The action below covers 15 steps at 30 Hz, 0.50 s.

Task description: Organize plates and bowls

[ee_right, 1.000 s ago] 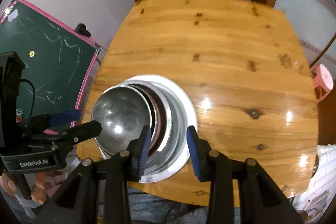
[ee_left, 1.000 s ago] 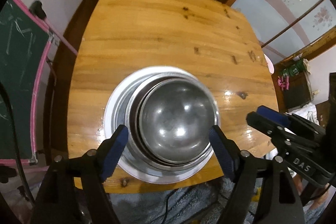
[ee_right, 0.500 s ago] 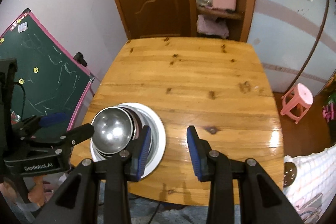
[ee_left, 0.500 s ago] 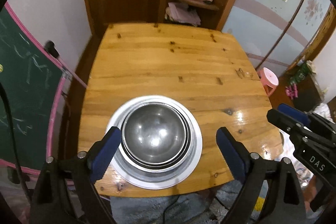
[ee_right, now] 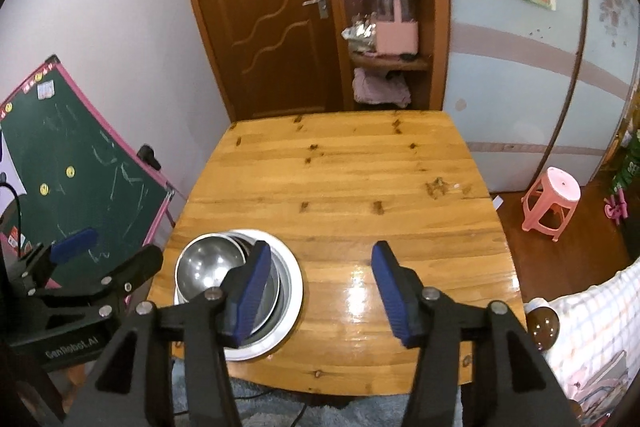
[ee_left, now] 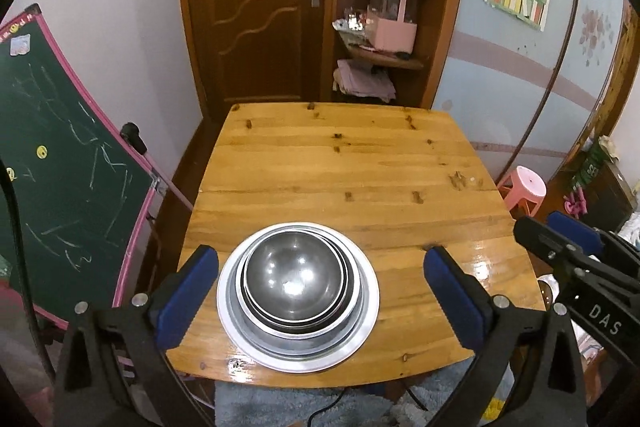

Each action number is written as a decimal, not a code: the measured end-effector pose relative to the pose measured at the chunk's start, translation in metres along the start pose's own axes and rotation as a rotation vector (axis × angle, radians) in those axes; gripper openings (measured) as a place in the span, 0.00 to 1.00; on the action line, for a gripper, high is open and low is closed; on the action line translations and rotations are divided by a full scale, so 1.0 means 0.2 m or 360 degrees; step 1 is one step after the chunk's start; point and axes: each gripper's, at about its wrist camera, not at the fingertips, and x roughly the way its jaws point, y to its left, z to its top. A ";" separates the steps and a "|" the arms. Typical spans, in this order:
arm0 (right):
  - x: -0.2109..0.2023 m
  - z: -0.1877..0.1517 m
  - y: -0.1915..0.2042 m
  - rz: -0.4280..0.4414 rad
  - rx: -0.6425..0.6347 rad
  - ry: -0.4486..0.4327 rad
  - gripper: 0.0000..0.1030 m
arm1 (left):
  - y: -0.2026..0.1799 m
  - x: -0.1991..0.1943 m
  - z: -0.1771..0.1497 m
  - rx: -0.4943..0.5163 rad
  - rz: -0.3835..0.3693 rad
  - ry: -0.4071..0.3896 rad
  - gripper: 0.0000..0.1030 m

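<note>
A stack of dishes sits on the wooden worktop (ee_left: 340,163) close to its near edge, toward the near left corner. At the bottom lies a wide, flat silver plate (ee_left: 362,331), and nested on it are several steel bowls, the topmost steel bowl (ee_left: 294,281) open side up with bright glints on its inner wall. In the right wrist view the same plate (ee_right: 290,291) and bowl (ee_right: 208,263) appear low on the left, partly behind a blue finger pad.

The left tool (ee_left: 320,291) hangs above and in front of the stack with its blue-padded fingers spread wide, one on each side of the plate, touching nothing. The right tool (ee_right: 318,293) is held over the bare near part of the worktop, just right of the stack; its fingers are also spread apart and hold nothing. Each tool shows at the edge of the other's view.

To the left of the worktop leans a green chalkboard (ee_left: 60,179) with a pink frame. Behind the far edge stand a brown door (ee_left: 256,11) and a wooden shelf (ee_left: 384,7) carrying a pink basket (ee_left: 394,33). A pink stool (ee_right: 554,203) stands on the floor to the right.
</note>
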 end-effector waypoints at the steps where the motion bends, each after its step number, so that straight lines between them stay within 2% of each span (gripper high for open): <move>1: -0.01 0.00 -0.01 -0.0008 0.0005 -0.0018 0.54 | -0.01 0.00 0.00 -0.0003 0.0006 -0.0005 0.99; 8: -0.05 -0.03 -0.05 0.0002 0.0064 -0.0046 0.55 | -0.02 -0.01 -0.01 -0.0055 0.0044 -0.0002 0.99; 15: -0.04 -0.07 0.01 -0.0010 -0.0017 -0.0024 0.55 | -0.06 -0.01 -0.03 -0.0017 0.0101 0.0009 0.99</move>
